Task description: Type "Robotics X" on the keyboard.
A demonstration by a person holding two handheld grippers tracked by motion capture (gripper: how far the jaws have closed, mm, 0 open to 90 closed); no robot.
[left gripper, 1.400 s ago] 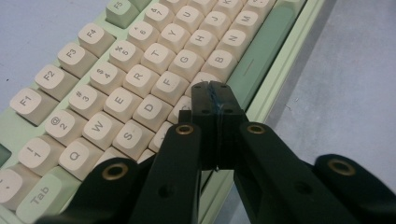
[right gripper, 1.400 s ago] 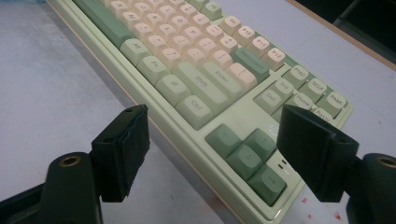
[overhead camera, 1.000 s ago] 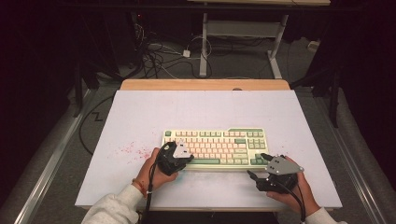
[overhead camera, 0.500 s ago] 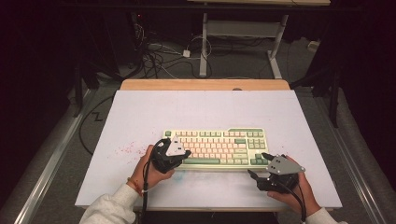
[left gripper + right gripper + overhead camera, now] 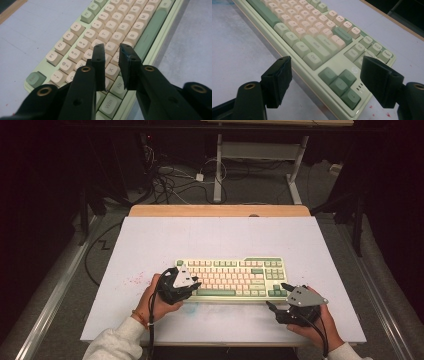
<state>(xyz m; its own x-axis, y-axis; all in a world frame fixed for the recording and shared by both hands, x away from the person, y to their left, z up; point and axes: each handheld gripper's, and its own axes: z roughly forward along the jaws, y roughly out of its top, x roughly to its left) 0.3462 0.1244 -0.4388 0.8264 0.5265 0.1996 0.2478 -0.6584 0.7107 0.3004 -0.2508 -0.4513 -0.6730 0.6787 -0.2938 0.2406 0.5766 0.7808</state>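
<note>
From above, the keyboard (image 5: pixel 232 279) lies flat near the front of the white desk (image 5: pixel 150 245). The left tool (image 5: pixel 196 287) sits over the keyboard's left end, and the right tool (image 5: pixel 278 296) waits at its front right corner.

In the left gripper view, the left tool (image 5: pixel 113 49) has just been opening a little. Its jaws stand a small way apart, right over the letter keys (image 5: pixel 110 47), with nothing held between them. If they push down crooked, they could hit two keys at once or pop one off.

In the right gripper view, the right tool (image 5: pixel 327 65) is wide open, with the keyboard's corner (image 5: pixel 348 86) between its jaws. It presses on nothing, so a hard push from the left might make the keyboard slide.
</note>
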